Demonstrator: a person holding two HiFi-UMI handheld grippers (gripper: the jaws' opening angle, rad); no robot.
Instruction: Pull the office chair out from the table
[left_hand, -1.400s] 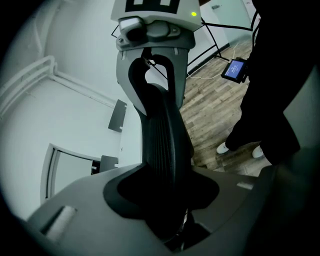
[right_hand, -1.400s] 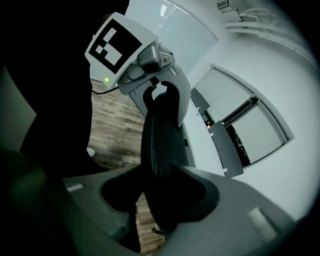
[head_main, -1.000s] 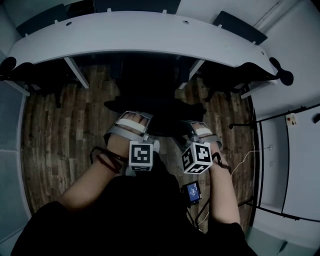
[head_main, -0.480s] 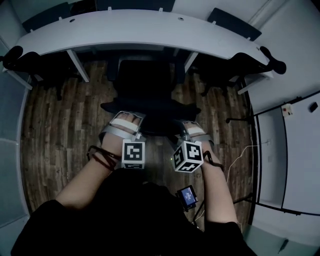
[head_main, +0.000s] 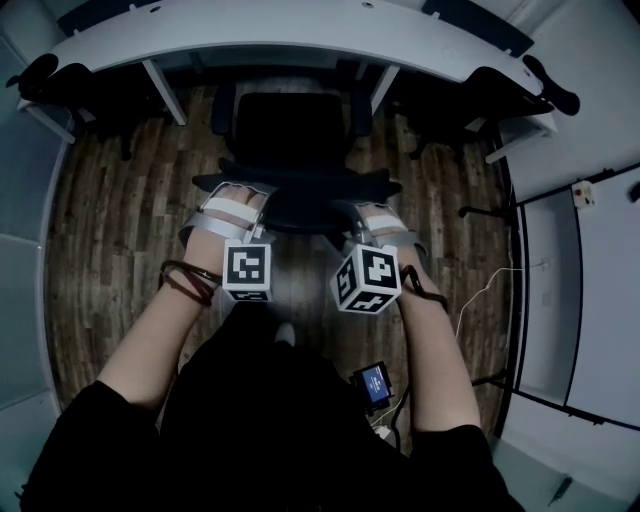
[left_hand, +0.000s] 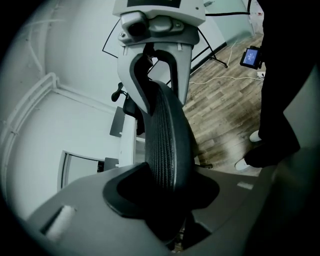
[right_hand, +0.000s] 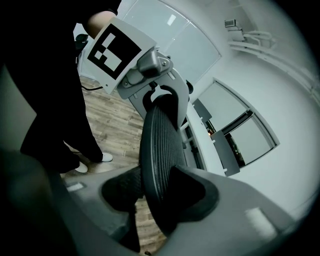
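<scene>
The black office chair (head_main: 290, 130) stands just out from the curved white table (head_main: 260, 35), its seat facing the table. My left gripper (head_main: 232, 205) is shut on the left end of the mesh backrest's top edge (head_main: 298, 185). My right gripper (head_main: 375, 222) grips the right end, its jaws closing tighter on it. In the left gripper view the backrest (left_hand: 167, 135) runs up between the left gripper's (left_hand: 167, 192) dark pads to the other gripper (left_hand: 155, 25). In the right gripper view the backrest (right_hand: 157, 150) sits between the right gripper's (right_hand: 160, 200) pads.
Two more dark chairs (head_main: 60, 80) (head_main: 500, 90) are tucked under the table's ends. A small device with a blue screen (head_main: 375, 385) and cables lie on the wooden floor (head_main: 110, 230) by the person's feet. White panels (head_main: 590, 300) and a thin stand (head_main: 480, 212) are at the right.
The chair has rolled back out from under the table toward the person, with both grippers still clamped on its backrest. The table now sits higher in the head view.
</scene>
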